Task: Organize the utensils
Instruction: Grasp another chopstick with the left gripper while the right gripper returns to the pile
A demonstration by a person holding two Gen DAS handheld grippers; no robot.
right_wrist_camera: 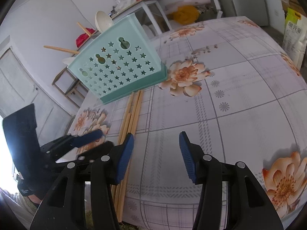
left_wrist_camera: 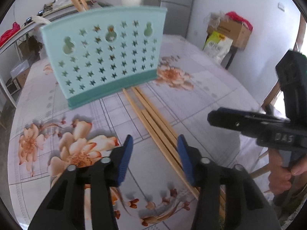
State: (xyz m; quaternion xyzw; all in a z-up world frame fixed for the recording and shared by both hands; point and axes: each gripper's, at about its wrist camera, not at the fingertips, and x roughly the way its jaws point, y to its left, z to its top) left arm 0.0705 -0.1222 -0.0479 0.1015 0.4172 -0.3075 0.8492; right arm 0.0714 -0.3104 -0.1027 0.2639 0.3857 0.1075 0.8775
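Both tongs are spread and hold nothing. The left tongs [left_wrist_camera: 155, 143] hover low over the loose chopsticks [left_wrist_camera: 153, 118], which lie side by side on the bench [left_wrist_camera: 201, 99], their far ends touching the base of the holder [left_wrist_camera: 107, 53]. The right tongs [right_wrist_camera: 156, 141] hang just beside the same bundle.

The chopsticks are thin, stiff, pale wooden rods, probably light and prone to rolling; a grip near mid-length should balance best. The holder is rigid mint-green plastic with star-shaped perforations; more chopsticks already stand in it. A smooth floral cloth covers the bench.
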